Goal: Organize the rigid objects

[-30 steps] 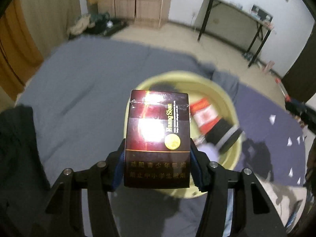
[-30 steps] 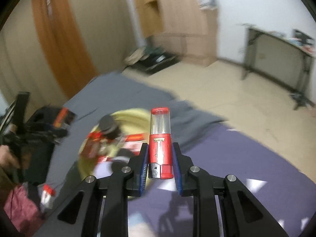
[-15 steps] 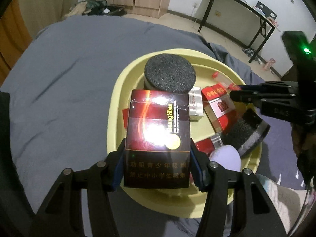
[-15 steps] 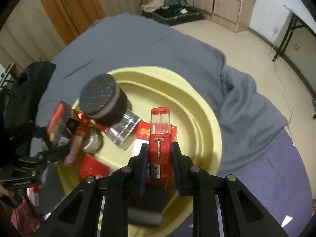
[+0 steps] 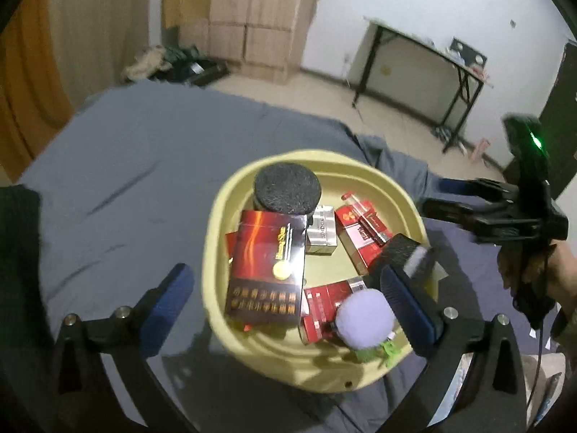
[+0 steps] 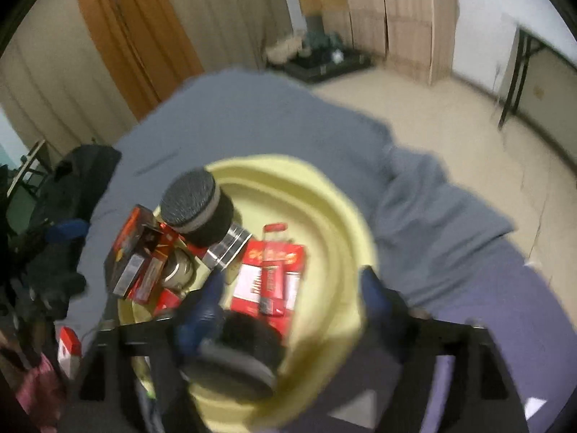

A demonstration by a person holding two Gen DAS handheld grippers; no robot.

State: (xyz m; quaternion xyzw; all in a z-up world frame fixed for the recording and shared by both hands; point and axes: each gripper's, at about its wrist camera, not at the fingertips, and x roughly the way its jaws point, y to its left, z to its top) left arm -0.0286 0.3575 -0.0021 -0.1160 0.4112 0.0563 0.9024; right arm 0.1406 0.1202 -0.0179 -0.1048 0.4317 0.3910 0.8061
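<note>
A yellow basin [image 5: 216,223] sits on the grey bed cover, filled with several small items. The dark red cigarette box [image 5: 267,267] lies loose at the basin's left side. Around it my left gripper [image 5: 288,288] is opening, its blue pads wide apart and touching nothing. In the right wrist view the red lighter [image 6: 272,267] rests on red packs inside the basin [image 6: 346,216]. My right gripper [image 6: 290,299] hovers over it with its jaws opening and clear of the lighter. From the left wrist view the right gripper [image 5: 479,213] hangs at the basin's right rim, held by a hand [image 5: 533,263].
Also in the basin are a black foam-topped cylinder [image 5: 286,189], a silver box [image 5: 322,231], red packs [image 5: 360,238], a pale ball [image 5: 364,319] and a black block [image 5: 404,252]. Dark clothing [image 6: 72,180] lies on the bed at left. A black table [image 5: 425,72] stands by the far wall.
Both grippers have gone from shut to wide open. The dark red box has dropped from the left gripper into the basin, and the lighter from the right gripper onto the red packs.
</note>
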